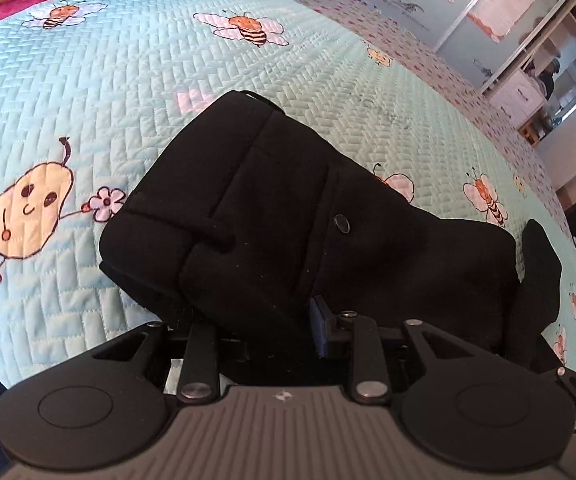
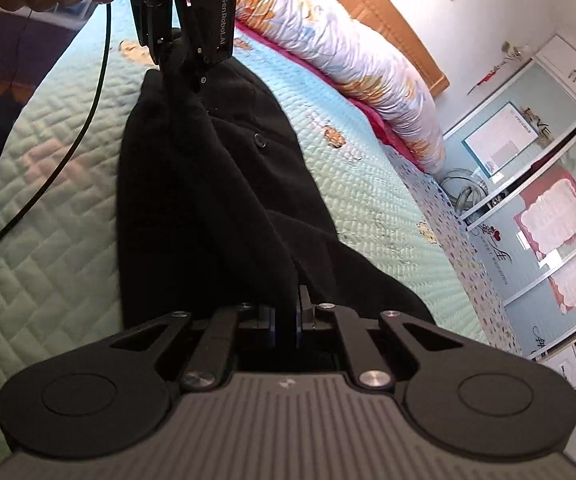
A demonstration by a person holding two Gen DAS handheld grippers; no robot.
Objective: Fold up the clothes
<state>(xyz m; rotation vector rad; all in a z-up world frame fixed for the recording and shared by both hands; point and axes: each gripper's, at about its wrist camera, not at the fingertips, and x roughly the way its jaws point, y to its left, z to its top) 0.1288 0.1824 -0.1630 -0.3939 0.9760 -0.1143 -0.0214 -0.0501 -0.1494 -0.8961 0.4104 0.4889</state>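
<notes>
Black garment [image 2: 216, 200] stretched lengthwise between both hand-held grippers, over quilt [image 2: 48, 240]

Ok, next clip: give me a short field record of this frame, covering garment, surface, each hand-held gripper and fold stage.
garment: black garment with a round snap button, bunched and partly lifted
surface: pale green quilted bedspread with bee and pear prints
bedding: floral duvet along the bed's far edge
left hand-held gripper: pinching one end of the garment
right hand-held gripper: shut on the other end
fold stage: cloth held between both grippers, not yet laid flat
</notes>
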